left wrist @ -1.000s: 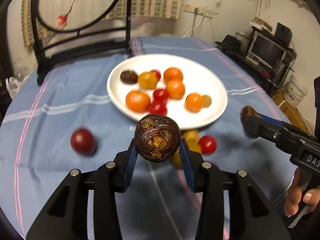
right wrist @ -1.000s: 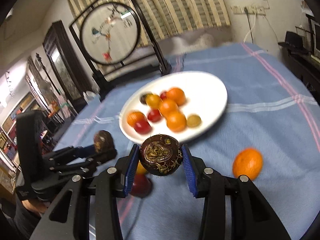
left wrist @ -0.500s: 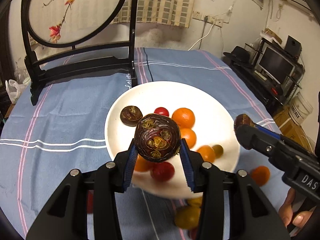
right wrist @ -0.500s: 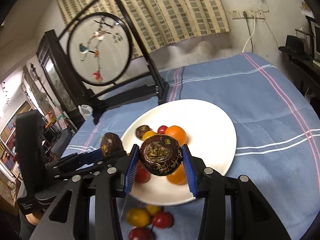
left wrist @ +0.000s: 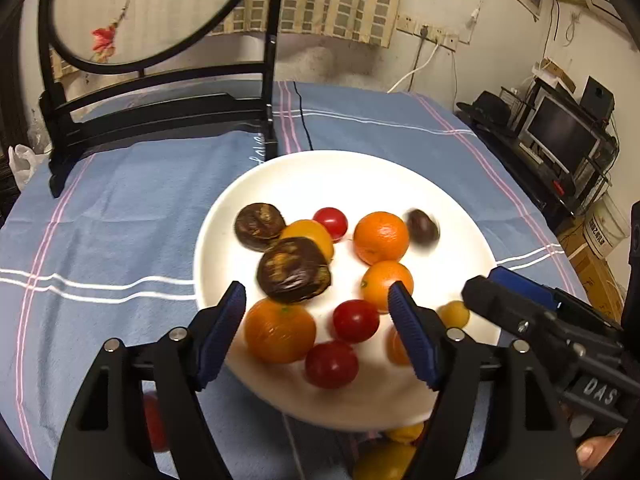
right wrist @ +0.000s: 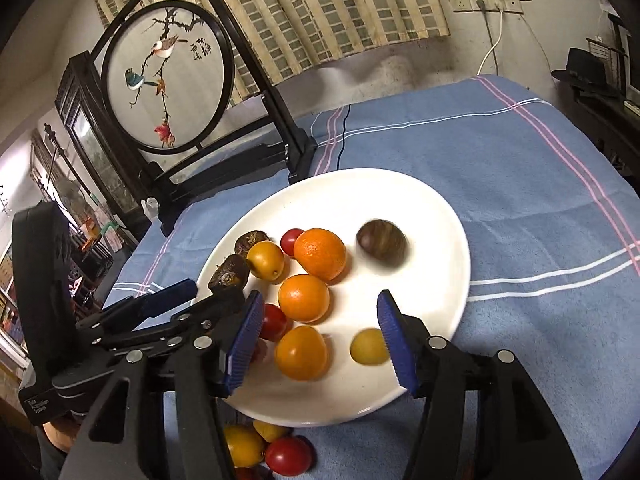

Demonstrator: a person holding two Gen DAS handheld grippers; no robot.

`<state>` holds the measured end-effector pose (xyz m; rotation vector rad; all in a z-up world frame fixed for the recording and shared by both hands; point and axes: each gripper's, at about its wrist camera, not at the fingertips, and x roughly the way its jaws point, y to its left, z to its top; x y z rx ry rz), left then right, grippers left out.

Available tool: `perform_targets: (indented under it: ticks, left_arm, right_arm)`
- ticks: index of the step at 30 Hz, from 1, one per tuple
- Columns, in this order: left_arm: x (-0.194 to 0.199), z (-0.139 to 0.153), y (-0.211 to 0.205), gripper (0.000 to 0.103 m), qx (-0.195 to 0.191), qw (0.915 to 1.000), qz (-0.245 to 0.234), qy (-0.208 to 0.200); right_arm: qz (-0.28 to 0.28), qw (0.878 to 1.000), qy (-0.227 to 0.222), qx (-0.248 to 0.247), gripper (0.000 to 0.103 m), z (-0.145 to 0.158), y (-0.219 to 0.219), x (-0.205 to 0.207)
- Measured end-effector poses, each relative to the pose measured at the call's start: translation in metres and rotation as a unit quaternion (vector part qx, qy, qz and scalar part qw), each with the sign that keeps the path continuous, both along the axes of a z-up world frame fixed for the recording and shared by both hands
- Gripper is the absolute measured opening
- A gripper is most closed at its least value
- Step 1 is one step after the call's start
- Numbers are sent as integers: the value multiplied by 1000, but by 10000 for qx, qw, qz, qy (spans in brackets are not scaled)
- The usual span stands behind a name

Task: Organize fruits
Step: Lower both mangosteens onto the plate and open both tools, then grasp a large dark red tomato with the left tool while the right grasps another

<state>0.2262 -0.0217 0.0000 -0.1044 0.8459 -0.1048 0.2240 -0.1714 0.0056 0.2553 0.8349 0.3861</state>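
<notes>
A white plate point(left wrist: 340, 160) on the blue cloth holds oranges, red and yellow tomatoes and dark brown fruits. My left gripper point(left wrist: 316, 320) hangs over its near side, jaws opening; a blurred dark fruit point(left wrist: 294, 270) lies loose just beyond the pads, against an orange point(left wrist: 280, 330). My right gripper point(right wrist: 320, 320) is also over the plate, jaws opening with nothing between them. A second blurred dark fruit point(right wrist: 382, 244) rolls on the plate's bare right part. In the right wrist view the left gripper point(right wrist: 208, 294) sits at the plate's left rim point(right wrist: 400, 176).
A round embroidered screen on a black stand point(left wrist: 160, 92) rises behind the plate. Yellow tomatoes point(right wrist: 244, 444) and a red tomato point(right wrist: 288, 456) lie on the cloth at the plate's near edge. A monitor and shelves point(left wrist: 560, 140) stand beyond the table's right side.
Both grippers moved forward over the plate, then their jaws spread. Each let go of its dark fruit, and both fruits now lie on the plate.
</notes>
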Motion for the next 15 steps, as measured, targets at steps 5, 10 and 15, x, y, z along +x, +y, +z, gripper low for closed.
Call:
perform_targets:
  ticks: [5, 10, 15]
  left_arm:
    - [-23, 9, 19, 80, -103, 9997, 184, -146]
    - [-48, 10, 45, 80, -196, 9985, 474, -176]
    - [-68, -1, 58, 80, -290, 9978, 588, -68]
  right_arm:
    - [64, 9999, -67, -43, 62, 3, 4, -12]
    - [138, 9996, -213, -140, 67, 8, 9, -27]
    - [152, 9998, -112, -66, 68, 1, 8, -43]
